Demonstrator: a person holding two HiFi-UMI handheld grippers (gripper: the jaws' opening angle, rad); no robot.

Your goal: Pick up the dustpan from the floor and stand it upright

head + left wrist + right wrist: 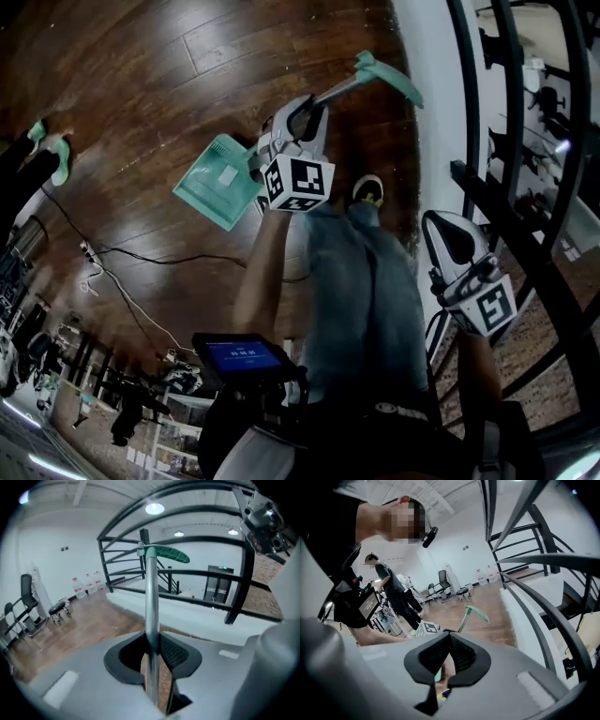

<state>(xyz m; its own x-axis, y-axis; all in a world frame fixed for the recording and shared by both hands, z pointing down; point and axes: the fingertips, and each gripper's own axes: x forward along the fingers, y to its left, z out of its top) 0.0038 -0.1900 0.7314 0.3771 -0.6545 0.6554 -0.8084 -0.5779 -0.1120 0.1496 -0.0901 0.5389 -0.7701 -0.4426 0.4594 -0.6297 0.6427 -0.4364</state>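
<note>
The teal dustpan hangs off the wooden floor, its pan low on the left. Its long metal pole runs up to a green grip. My left gripper is shut on the pole just above the pan. In the left gripper view the pole stands between the pads, with the grip at the top. My right gripper hangs lower right by the railing, apart from the dustpan. Its jaws are shut with nothing in them. The right gripper view shows the pole and grip beyond.
A black stair railing and a white ledge stand close on the right. A cable trails over the floor at left. Another person stands farther off, and chairs line the far wall. My own shoe is under the dustpan.
</note>
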